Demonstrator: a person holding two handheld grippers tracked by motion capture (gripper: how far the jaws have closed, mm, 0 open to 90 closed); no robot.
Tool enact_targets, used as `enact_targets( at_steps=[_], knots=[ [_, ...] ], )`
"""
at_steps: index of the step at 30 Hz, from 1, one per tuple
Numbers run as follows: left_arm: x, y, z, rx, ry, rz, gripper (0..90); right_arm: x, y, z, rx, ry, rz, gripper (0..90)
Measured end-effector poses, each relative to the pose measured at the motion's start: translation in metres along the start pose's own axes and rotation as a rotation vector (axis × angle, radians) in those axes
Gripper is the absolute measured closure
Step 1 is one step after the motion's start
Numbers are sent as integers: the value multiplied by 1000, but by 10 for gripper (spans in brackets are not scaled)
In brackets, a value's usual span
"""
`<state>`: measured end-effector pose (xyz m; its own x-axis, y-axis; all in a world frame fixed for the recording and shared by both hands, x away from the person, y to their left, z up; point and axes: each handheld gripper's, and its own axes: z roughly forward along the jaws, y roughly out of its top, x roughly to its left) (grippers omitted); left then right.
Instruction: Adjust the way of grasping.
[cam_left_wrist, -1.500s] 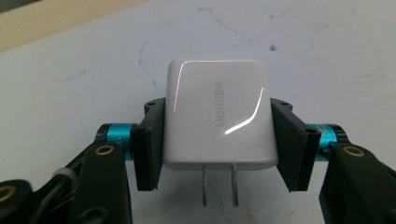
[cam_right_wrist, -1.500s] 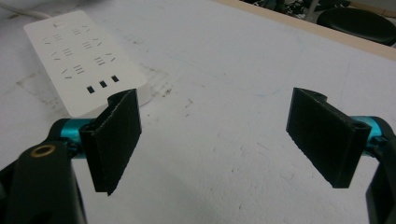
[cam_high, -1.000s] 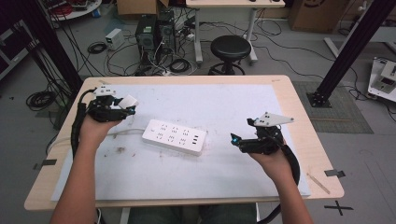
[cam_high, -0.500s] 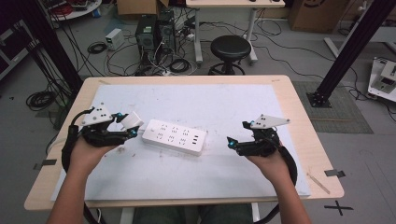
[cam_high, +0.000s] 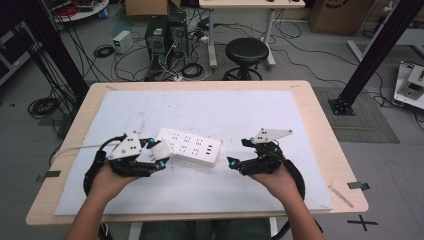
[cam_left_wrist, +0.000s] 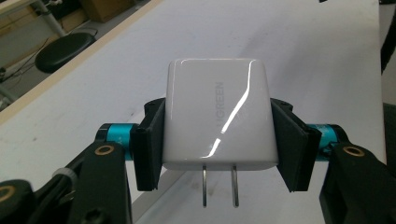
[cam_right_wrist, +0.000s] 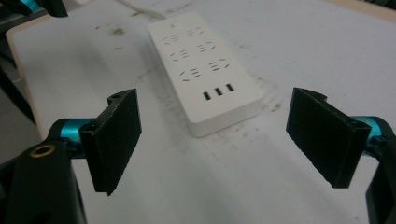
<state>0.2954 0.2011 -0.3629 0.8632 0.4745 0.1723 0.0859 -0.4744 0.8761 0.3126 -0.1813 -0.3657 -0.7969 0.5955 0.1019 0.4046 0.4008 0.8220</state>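
The left claw (cam_high: 159, 156) is clamping a white wall charger (cam_left_wrist: 218, 114) between its pads, the two prongs pointing back toward the camera, just beside the near-left end of the white power strip (cam_high: 189, 146). The strip is lying on the bench (cam_high: 320, 120). The right claw (cam_right_wrist: 215, 140) is hovering wide open and empty near the strip's USB end.

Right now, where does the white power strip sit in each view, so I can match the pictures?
High view: power strip at table centre, between the left tool and right tool.
Left gripper view: I can't make it out; the held white charger blocks the middle.
Right gripper view: upper centre, ahead of the open jaws.
Shared landmark: white table mat.
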Motion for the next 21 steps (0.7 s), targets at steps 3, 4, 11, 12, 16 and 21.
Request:
enact_targets(
  at_steps=[3, 4, 11, 12, 16, 21],
  knots=[
    [-12, 3, 12, 1, -26, 76, 425, 4, -1, 5, 5, 20, 23, 182],
    [-12, 3, 12, 1, -26, 76, 425, 5, -1, 6, 1, 36, 34, 182],
    [-45, 12, 42, -42, -55, 230, 425, 12, -3, 20, -28, 202, 155, 183],
    [-47, 13, 44, -46, -53, 247, 425, 12, -3, 22, -31, 221, 164, 183],
    [-56, 14, 50, -43, -51, 302, 425, 14, -5, 28, -28, 281, 201, 183],
    [-63, 13, 55, -50, -35, 373, 425, 17, -9, 35, -32, 356, 255, 183]
  ],
)
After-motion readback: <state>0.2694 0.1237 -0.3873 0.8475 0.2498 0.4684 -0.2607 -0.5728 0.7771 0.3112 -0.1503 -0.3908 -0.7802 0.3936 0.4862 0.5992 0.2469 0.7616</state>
